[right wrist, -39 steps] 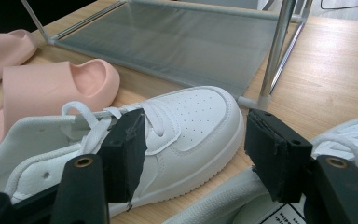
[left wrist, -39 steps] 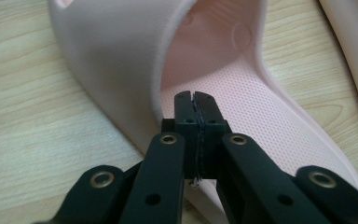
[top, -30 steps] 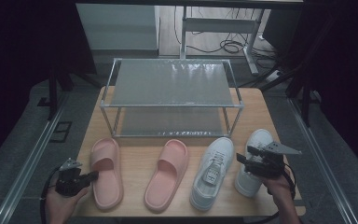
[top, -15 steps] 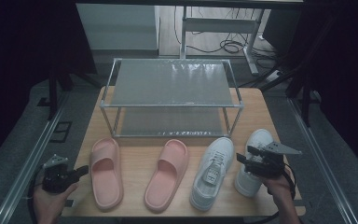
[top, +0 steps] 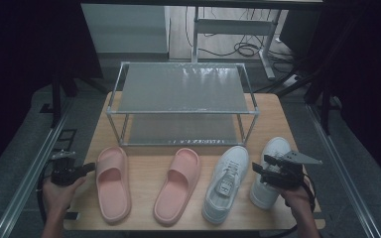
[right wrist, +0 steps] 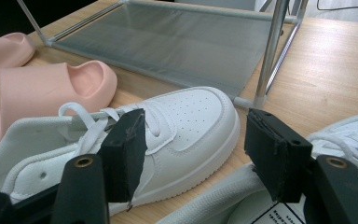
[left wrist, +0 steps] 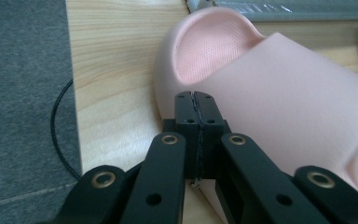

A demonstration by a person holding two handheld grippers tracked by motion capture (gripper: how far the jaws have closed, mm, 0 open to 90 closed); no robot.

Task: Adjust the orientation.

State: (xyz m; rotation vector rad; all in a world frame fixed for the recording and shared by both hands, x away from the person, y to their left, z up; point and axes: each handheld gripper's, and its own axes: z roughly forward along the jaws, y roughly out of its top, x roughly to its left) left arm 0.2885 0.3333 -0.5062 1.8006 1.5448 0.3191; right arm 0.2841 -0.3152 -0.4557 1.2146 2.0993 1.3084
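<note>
Left gripper (top: 87, 168) jaws closed, empty, tips just beside left slipper (top: 112, 182) at counter (top: 144, 161) edge, likely lining up for grasp. Right gripper (top: 259, 169) jaws open over right sneaker (top: 269, 173), ready to clamp. Rack (top: 181, 89) behind, shelves bare.

A metal rack (top: 181, 96) with two mesh shelves is seen at the far half of the wooden surface (top: 268, 116), its legs resting on the wood. A second pink slipper (top: 177, 184) is laid between the outer slipper and the white shoes, apart from both. Grey carpet (top: 27, 148) is seen around the surface. Behind the rack, cables (top: 243, 48) are coiled on the floor beside a white frame (top: 238, 25).
</note>
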